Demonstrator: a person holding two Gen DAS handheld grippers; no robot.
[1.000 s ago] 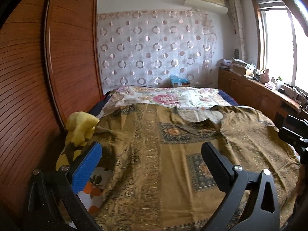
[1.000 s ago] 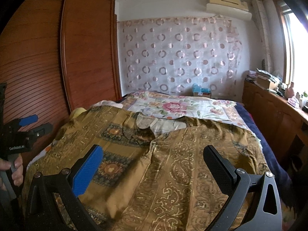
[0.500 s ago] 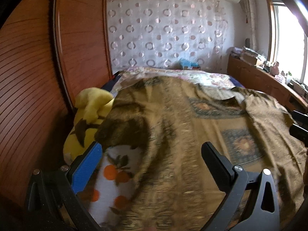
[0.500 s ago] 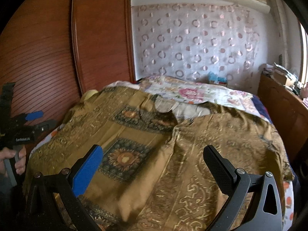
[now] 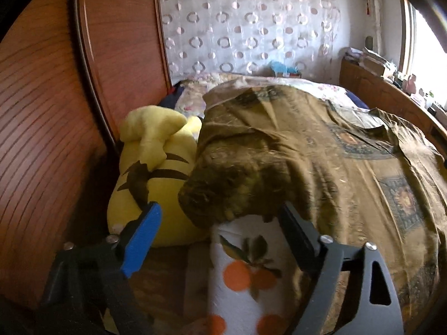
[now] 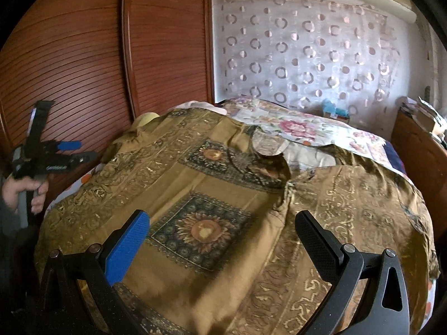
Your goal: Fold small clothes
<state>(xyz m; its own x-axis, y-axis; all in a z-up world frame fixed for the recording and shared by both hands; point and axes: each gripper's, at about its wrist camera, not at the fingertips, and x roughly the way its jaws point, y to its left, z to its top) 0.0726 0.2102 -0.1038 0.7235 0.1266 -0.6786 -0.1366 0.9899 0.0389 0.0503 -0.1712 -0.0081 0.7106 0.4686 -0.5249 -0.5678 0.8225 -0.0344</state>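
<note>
Left wrist view shows the left gripper low at the bed's left edge, its jaws apart but just having been closing in, with the bunched sleeve end of the brown patterned garment hanging between them; the pads do not press on the cloth. Below that sleeve lies a white sheet with orange fruit print, and just left of it a yellow plush toy rests against the wooden wardrobe. Right wrist view shows the garment spread flat across the bed, neckline toward the far wall, over a floral cover. The right gripper hovers above the garment's near middle, jaws wide apart and holding nothing. A hand grips the left gripper's handle at the left edge.
</note>
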